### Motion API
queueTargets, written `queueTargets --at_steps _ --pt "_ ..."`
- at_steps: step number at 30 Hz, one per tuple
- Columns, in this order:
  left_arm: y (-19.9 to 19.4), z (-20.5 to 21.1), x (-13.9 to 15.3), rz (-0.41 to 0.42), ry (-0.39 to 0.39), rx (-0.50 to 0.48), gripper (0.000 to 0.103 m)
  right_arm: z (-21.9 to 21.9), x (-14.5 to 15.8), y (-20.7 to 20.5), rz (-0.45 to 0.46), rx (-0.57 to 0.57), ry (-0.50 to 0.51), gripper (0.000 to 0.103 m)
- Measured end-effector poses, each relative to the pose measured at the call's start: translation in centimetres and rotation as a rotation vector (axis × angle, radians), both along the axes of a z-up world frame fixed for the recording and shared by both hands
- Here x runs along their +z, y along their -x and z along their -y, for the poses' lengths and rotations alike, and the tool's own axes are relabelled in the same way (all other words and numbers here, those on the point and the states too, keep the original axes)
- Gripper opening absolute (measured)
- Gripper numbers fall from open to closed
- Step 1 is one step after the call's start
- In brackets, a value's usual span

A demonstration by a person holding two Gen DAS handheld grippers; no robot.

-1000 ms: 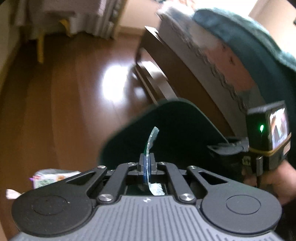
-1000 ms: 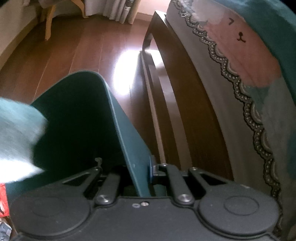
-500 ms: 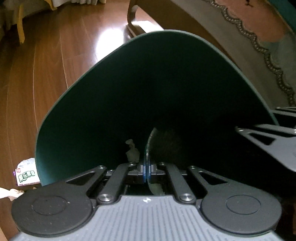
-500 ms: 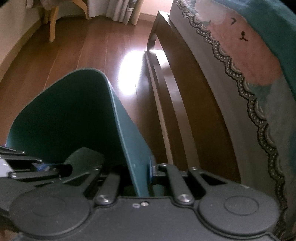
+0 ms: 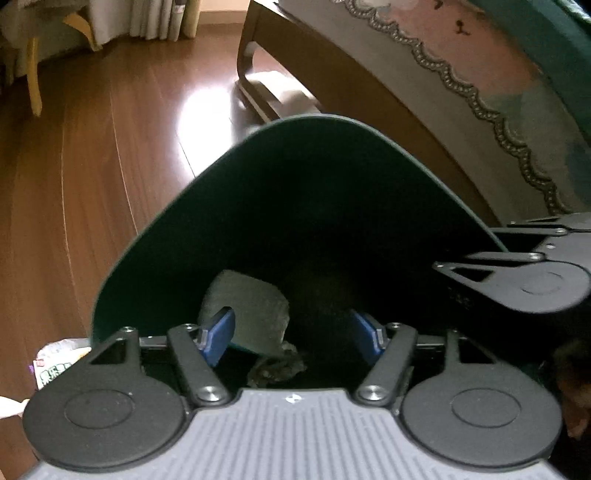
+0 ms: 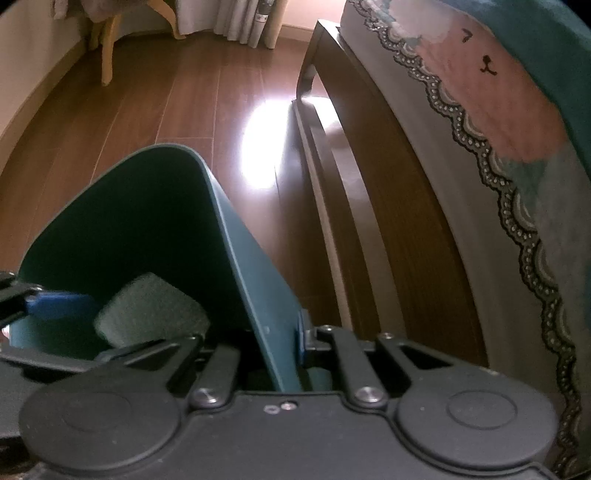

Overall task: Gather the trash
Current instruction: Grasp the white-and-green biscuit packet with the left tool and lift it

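- Holding my left gripper (image 5: 291, 334) over the mouth of the dark green bin (image 5: 177, 229), I see its blue pads (image 5: 218, 334) spread far apart and the jaws opening, with nothing pressed between them.
- The flat grey-green wrapper (image 5: 245, 310) hangs loose inside the bin, low and left of centre in the left wrist view, just behind my left blue pad; I cannot tell whether it touches that pad.
- Below it, at the bottom of the bin's dark interior, sits a crumpled scrap (image 5: 277, 365), too dim to name.
- My right gripper (image 6: 291, 339) is closed tight on the bin's thin right-hand wall (image 6: 258, 295), one blue pad (image 6: 303, 338) showing on the outside of the wall in the lower centre of the right wrist view.
- In that same view the wrapper (image 6: 151, 310) shows in the lower left, inside the bin, beside the blue pad of my left gripper (image 6: 59, 304) reaching in from the left edge.
- A printed packet (image 5: 55, 363) lies on the brown wooden floor (image 5: 92, 166) at the lower left edge of the left wrist view, outside the bin and just beside its wall.
- A bed (image 6: 480, 122) with a scallop-edged cover fills the right side of both views, its dark wooden frame (image 6: 369, 206) running close beside the bin.
- Curtains (image 6: 243, 22) and pale wooden chair legs (image 6: 107, 55) stand in the upper left, well apart from the bin.
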State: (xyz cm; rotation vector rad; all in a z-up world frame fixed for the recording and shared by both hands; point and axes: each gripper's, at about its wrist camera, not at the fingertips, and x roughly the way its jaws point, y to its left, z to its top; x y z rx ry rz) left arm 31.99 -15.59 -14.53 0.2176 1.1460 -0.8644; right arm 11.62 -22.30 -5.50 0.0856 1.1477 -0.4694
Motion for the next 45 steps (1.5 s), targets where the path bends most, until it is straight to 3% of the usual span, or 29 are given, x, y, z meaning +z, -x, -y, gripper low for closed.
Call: queueTargets --at_steps 8,14,22,30,35,45 --pt "-1.1 -2.2 2.5 0.029 0.039 0.035 0.072 1.0 0.1 0.3 0.008 -0.035 -0.008 0.008" --pt "-2.3 -7.0 4.4 0.057 0.058 0.138 0.073 1.9 0.1 0.6 0.007 -0.072 -0.014 0.008" --pt "-5.5 -14.7 4.2 0.108 -0.015 0.326 0.078 3.7 0.2 1.3 0.009 -0.12 -0.033 0.009" --pt "-10.1 -20.8 -2.6 0.013 -0.143 0.508 0.078 5.6 0.6 2.2 0.019 -0.188 -0.074 0.01" --pt "-13.0 -22.4 -9.6 -0.227 -0.153 0.614 0.078 6.2 0.8 2.6 0.017 -0.219 -0.082 0.01" --pt "-15.3 -21.6 -18.7 -0.469 -0.168 0.924 0.078 6.6 0.1 2.5 -0.008 -0.273 -0.092 0.011"
